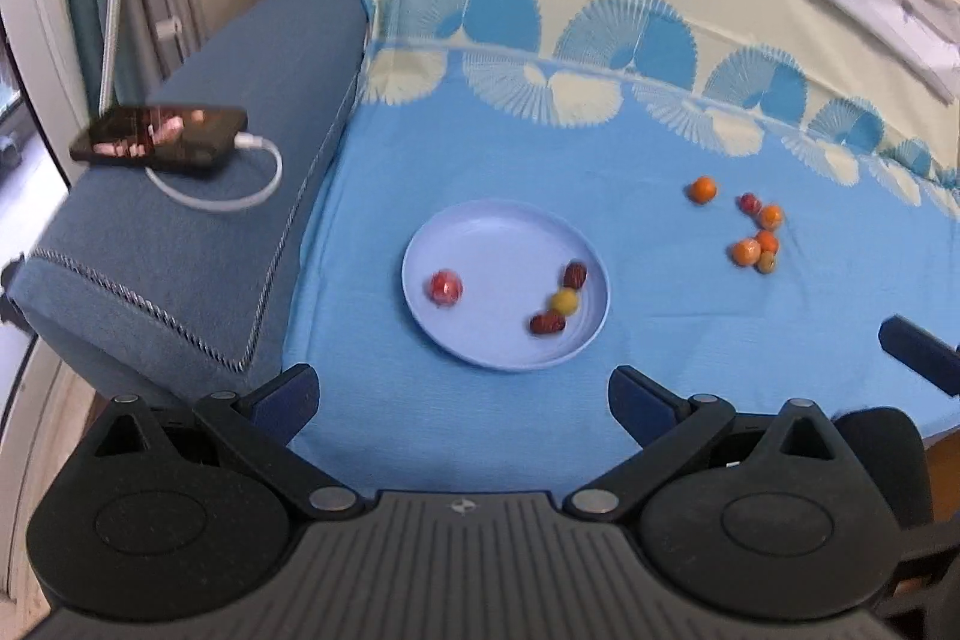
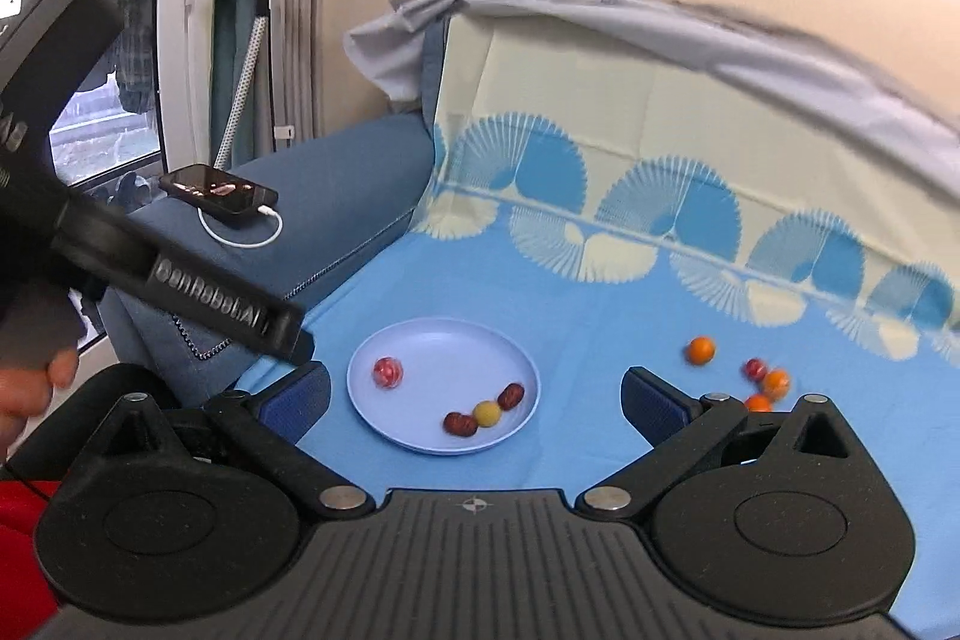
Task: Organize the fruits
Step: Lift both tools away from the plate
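Left claw and right claw both gape wide, empty, low in frame; plate holds 4 fruits, loose fruits at right presumably await collection.

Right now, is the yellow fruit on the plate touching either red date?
Cannot tell. In both wrist views the yellow fruit sits tight between the two red dates, no gap visible, but blur hides actual contact.

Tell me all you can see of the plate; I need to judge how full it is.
The plate is round, pale lilac-blue, plastic-looking, with a low raised rim. It lies flat on the blue cloth beside the sofa arm. It holds four small fruits: a red one alone at left, and a yellow one between two dark red dates at right. Most of it is bare. Nothing grips it.
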